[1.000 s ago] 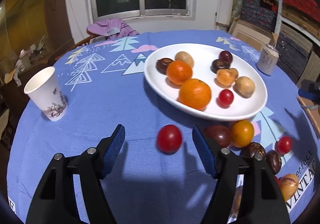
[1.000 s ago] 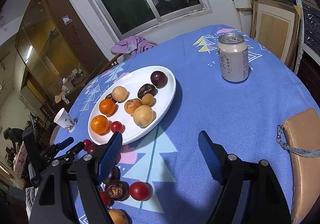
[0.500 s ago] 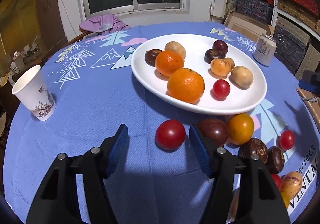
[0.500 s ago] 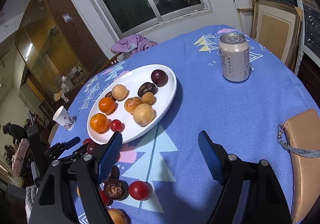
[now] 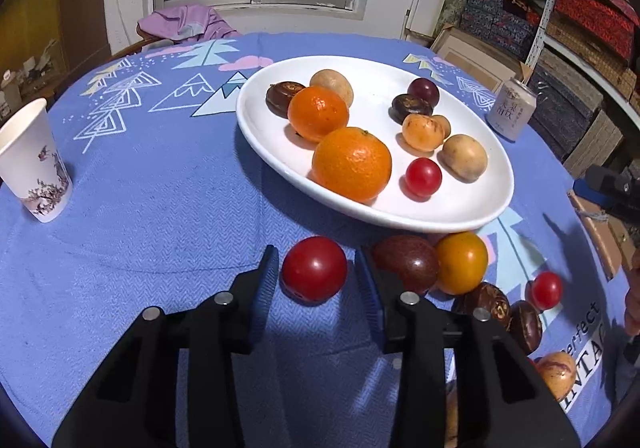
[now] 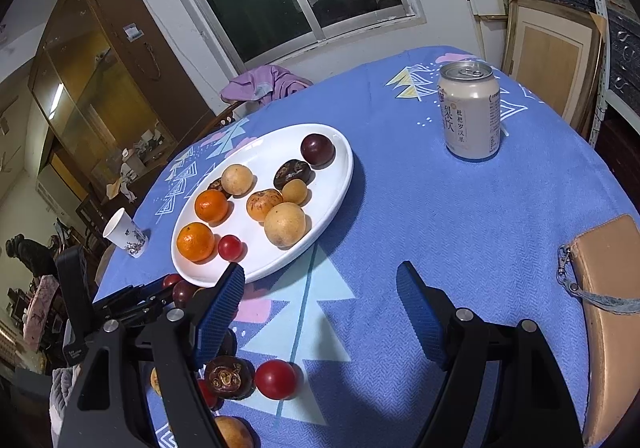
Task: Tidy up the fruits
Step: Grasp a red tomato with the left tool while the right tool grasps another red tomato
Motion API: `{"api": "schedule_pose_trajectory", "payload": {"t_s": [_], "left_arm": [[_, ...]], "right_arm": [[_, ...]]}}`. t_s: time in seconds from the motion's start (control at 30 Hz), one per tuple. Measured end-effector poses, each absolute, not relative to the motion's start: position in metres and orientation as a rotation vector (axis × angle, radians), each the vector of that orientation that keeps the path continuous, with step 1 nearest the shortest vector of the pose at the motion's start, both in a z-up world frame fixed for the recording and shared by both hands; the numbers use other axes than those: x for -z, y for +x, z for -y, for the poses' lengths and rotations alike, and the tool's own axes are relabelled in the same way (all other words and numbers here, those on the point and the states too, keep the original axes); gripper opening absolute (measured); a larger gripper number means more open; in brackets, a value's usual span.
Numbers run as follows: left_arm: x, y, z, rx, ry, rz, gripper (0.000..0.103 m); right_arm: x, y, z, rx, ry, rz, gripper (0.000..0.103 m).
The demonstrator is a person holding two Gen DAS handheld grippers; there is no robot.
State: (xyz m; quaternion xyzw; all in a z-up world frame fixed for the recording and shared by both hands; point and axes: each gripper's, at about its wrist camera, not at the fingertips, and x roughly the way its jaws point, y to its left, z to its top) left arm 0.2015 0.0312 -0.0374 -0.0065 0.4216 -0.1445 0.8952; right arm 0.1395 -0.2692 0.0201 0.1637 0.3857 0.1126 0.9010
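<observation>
A white oval plate (image 5: 440, 222) holds two oranges, a small red tomato and several brown, tan and purple fruits. Just in front of it a red tomato (image 5: 314, 268) lies on the blue cloth. My left gripper (image 5: 316, 268) straddles this tomato and its jaws are closing; the blue pads stand a sliver off each side. A dark plum (image 5: 406, 262), an orange tomato (image 5: 462, 262) and more loose fruit lie to the right. My right gripper (image 6: 320, 288) hangs open over bare cloth right of the plate (image 6: 344, 184), nothing between its fingers.
A paper cup (image 5: 34, 164) stands at the left. A drink can (image 6: 470, 112) stands beyond the plate on the right. A tan pouch (image 6: 608, 308) lies at the table's right edge. A purple cloth (image 5: 184, 22) hangs on a chair behind the table.
My left gripper tipped down and closed in from wide open until its pads flank the red tomato. The right gripper has not moved.
</observation>
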Motion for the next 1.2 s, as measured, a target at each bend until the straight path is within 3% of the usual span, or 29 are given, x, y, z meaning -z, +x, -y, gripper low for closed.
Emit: {"api": "schedule_pose_trajectory", "payload": {"t_s": [0.1,0.37,0.67,0.77,0.93,1.2], "left_arm": [[0.038,0.201,-0.031,0.295,-0.011,-0.880,0.032],[0.029,0.180,-0.032,0.140,0.102,-0.817,0.031],[0.027,0.154,-0.054,0.103,0.037,-0.827,0.031],[0.028,0.153,-0.050,0.112,0.040,-0.826,0.031],[0.027,0.151,-0.046,0.126,0.053,-0.817,0.031],[0.031,0.153,-0.043,0.139,0.062,-0.835,0.031]], "right_arm": [[-0.019,0.140,0.269,-0.234,0.335,-0.804,0.079],[-0.018,0.137,0.257,-0.276,0.292,-0.821,0.079],[-0.002,0.109,0.229,-0.336,0.124,-0.874,0.079],[0.005,0.102,0.220,-0.341,0.070,-0.883,0.074],[0.015,0.098,0.203,-0.346,-0.023,-0.901,0.050],[0.025,0.094,0.190,-0.347,-0.106,-0.913,0.035]]}}
